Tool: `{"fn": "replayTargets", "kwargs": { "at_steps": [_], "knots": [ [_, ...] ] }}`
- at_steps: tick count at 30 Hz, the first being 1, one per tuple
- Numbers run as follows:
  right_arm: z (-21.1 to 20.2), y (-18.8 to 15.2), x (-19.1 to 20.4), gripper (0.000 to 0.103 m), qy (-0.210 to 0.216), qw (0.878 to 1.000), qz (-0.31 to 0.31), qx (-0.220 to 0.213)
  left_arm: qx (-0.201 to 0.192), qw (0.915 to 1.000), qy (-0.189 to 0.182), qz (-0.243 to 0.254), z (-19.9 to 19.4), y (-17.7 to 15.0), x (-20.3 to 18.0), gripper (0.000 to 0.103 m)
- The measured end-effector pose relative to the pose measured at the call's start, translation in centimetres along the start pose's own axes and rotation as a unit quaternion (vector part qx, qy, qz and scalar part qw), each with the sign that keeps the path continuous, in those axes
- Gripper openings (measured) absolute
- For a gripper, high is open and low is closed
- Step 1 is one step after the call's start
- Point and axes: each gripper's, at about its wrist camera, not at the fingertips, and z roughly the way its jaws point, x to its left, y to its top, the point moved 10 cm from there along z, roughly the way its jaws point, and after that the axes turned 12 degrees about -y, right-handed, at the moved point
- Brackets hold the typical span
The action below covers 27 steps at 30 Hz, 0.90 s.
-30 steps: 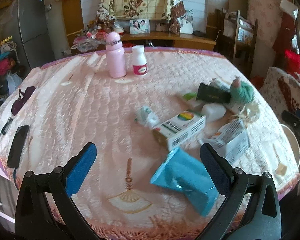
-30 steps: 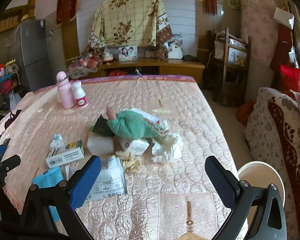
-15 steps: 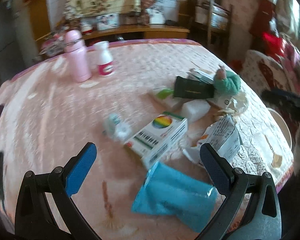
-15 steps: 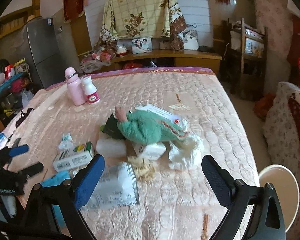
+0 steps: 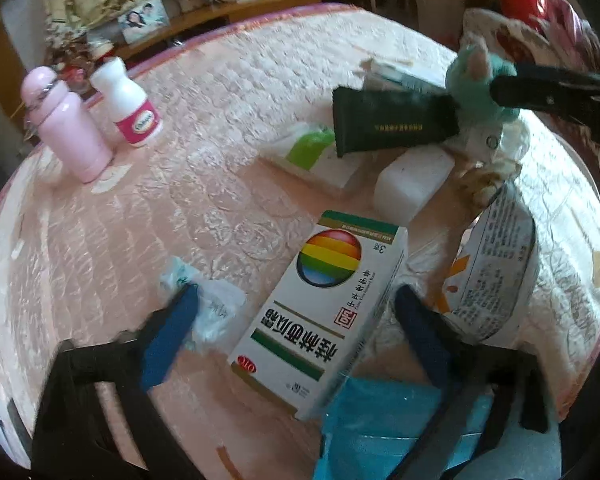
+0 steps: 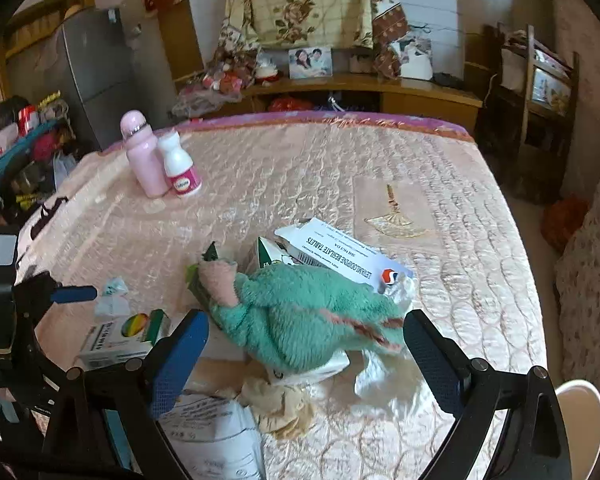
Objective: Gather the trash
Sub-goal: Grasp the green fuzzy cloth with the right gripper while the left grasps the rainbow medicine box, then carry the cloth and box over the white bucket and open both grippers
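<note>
A heap of trash lies on the pink quilted table. My left gripper is open, its fingers either side of a white medicine box with a rainbow ball, with a crumpled wrapper at the left finger and a blue packet beneath. My right gripper is open around a green plush toy that lies on boxes, beside a tablets box, crumpled paper and a white printed bag. The left gripper also shows in the right wrist view.
A pink bottle and a white bottle stand at the table's far left. A dark pouch and a white block lie in the heap. A white bin stands off the table's right edge. A sideboard is behind.
Both grippers have moved forward and down toward the heap. The left now straddles the rainbow box; the right now straddles the green plush toy. Both stayed open.
</note>
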Motion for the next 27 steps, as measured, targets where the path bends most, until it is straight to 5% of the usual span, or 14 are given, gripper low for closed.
{"fn": "replayTargets", "kwargs": {
  "at_steps": [2, 4, 8, 20, 27],
  "knots": [
    [0.6, 0.0, 0.2, 0.088, 0.001, 1.0, -0.004, 0.001, 0.018, 0.9998, -0.005, -0.002, 0.6, -0.2, 0.2, 0.062],
    [0.7, -0.2, 0.5, 0.063, 0.017, 1.0, -0.001, 0.0, 0.015, 0.9998, -0.012, 0.001, 0.5, -0.1, 0.1, 0.061],
    [-0.3, -0.1, 1.0, 0.05, 0.028, 1.0, -0.004, -0.011, -0.007, 0.9993, -0.033, -0.016, -1.2, 0.6, -0.1, 0.058],
    [-7.8, 1.3, -1.4, 0.049, 0.095, 0.992, 0.07, -0.051, -0.076, 0.9939, -0.074, -0.031, -7.8, 5.5, -5.6, 0.057],
    [-10.9, -1.0, -6.5, 0.049, 0.056, 0.993, 0.092, -0.054, -0.085, 0.9921, -0.092, -0.003, -7.8, 8.2, -12.6, 0.057]
  ]
}}
